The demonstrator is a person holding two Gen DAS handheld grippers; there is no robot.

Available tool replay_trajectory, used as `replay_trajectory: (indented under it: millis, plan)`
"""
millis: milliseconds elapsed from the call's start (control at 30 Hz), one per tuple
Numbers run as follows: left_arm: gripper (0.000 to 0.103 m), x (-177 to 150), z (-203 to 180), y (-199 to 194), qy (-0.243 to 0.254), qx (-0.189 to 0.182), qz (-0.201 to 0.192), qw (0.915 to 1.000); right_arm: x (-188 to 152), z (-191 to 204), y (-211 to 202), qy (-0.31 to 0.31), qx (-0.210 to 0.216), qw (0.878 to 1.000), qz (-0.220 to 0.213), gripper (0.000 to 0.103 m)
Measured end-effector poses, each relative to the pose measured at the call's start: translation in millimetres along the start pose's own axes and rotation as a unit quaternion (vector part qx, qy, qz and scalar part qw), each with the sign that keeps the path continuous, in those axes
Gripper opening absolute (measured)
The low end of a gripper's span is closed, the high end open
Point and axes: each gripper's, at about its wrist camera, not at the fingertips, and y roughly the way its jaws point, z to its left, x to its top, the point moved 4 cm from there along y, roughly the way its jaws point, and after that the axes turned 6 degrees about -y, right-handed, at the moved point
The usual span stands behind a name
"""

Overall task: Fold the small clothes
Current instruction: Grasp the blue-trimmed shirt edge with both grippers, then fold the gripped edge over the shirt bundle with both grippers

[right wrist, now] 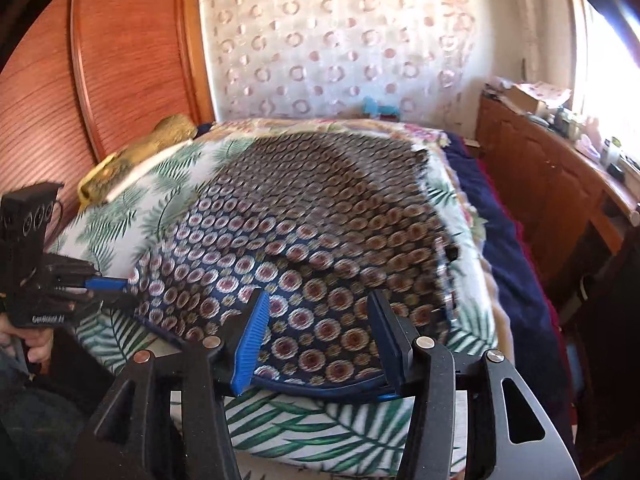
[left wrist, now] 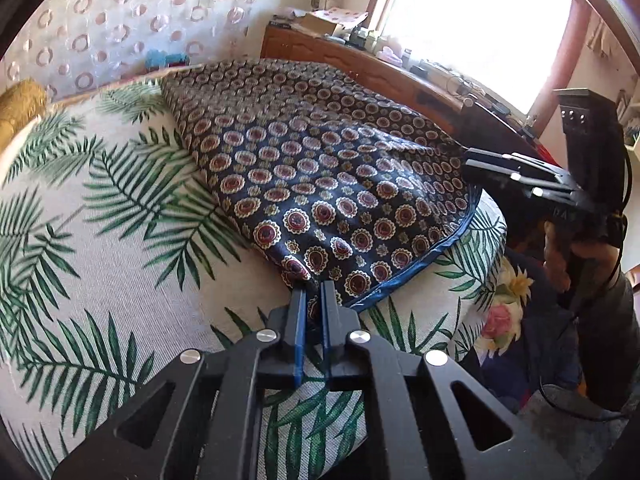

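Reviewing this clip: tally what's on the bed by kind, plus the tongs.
Patterned navy garment: 1
Palm-leaf sheet: 1
Gold cushion: 1
Tongs: 2, the left tongs shut on the garment's corner, the right tongs open over its hem
Total: 5

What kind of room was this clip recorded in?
Most likely a home bedroom: a bed with a palm-leaf cover, a wooden headboard, a cluttered wooden dresser beside a sunlit window.

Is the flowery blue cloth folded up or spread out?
Mostly spread out: the cloth lies flat across the leafy cover, one corner pinched in the left gripper.
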Motion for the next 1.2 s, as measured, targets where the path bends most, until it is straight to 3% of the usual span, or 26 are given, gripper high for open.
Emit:
replay_trajectory:
  millis: [100, 267, 433, 833, 967, 1033, 1100, 1200]
  plan:
    - [0.004, 11, -7, -13, 0.000, -0.011, -0.026, 0.9996, -2, 8, 4, -0.010, 0.015, 1.000, 0.009, 0.065]
    - [0.004, 42, -21, -42, 0.010, -0.018, -0.074, 0.9971, -2, 28, 5, -0.035, 0.047, 0.998, 0.011, 0.067]
    - [0.003, 67, -29, -61, 0.024, -0.017, -0.107, 0.9939, -4, 37, 5, -0.067, 0.058, 0.996, 0.010, 0.076]
    - [0.003, 80, -19, -73, 0.015, -0.008, -0.132, 0.9911, -10, 10, 46, -0.116, -0.030, 0.991, 0.062, 0.077]
    - [0.003, 80, -14, -74, 0.013, -0.001, -0.136, 0.9907, -7, -8, 42, -0.109, -0.045, 0.991, 0.056, 0.058]
    - [0.003, 80, -12, -73, 0.012, 0.003, -0.136, 0.9906, -5, -17, 40, -0.103, -0.050, 0.992, 0.054, 0.038]
    - [0.003, 80, -10, -70, 0.012, 0.008, -0.136, 0.9906, 0, -22, 38, -0.100, -0.053, 0.992, 0.049, 0.009]
    - [0.003, 85, -4, -70, 0.010, 0.015, -0.138, 0.9903, 16, -24, 29, -0.101, -0.053, 0.993, 0.025, 0.005]
